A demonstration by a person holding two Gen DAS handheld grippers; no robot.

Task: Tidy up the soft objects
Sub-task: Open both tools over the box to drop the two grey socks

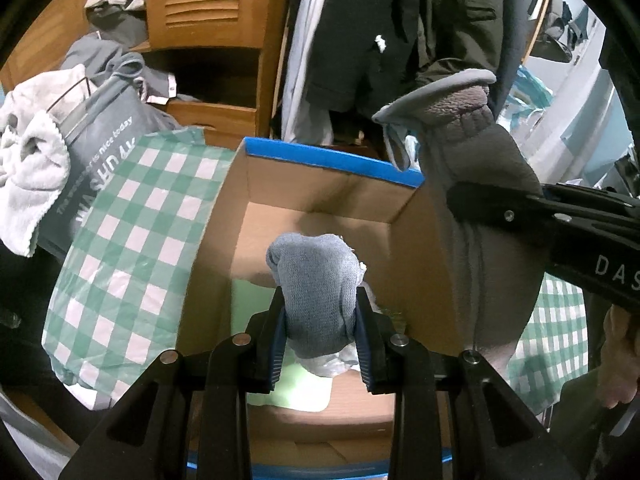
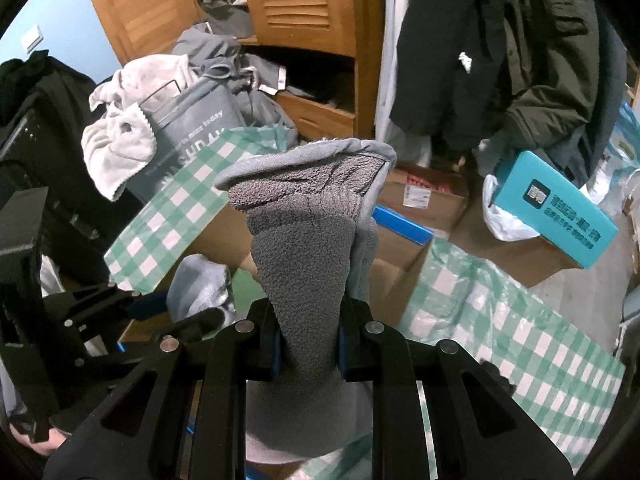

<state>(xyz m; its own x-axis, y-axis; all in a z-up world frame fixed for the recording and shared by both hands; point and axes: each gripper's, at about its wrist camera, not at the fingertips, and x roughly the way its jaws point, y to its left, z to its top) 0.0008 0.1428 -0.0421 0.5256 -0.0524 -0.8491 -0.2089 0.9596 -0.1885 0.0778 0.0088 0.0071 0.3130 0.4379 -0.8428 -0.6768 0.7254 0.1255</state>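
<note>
Black tong arms fill the bottom of both views, 1 pair in each hand. Between the blue pads of the left gripper (image 1: 322,334) sits a rolled blue-grey sock (image 1: 316,288), pinched near its lower half so the rounded top pokes up past the fingertips. The jaws stand only partly apart, closed onto the bundle. It hangs directly over the open cardboard box (image 1: 320,208), which has a blue-taped rim and a mostly bare floor, with a pale green sheet showing at its near end. That position reads as a drop lined up: the sock looks ready to go in.

The right gripper (image 2: 308,344) is clamped almost fully together on a thick grey fleece sock (image 2: 304,248), gripped around its narrow middle, so the ribbed cuff fans open above the fingertips. In the left view this sock and the right tongs hover just beside the box's right wall, likely waiting their turn for the same box.

Green and white checked plastic bags (image 1: 132,240) lie on both sides of the box. Behind them are a grey laundry bag (image 1: 100,148) draped with a white towel (image 1: 28,152), a wooden louvred wardrobe (image 1: 208,8), dark hanging coats (image 1: 400,32), and a teal carton (image 2: 556,208) to the right.
</note>
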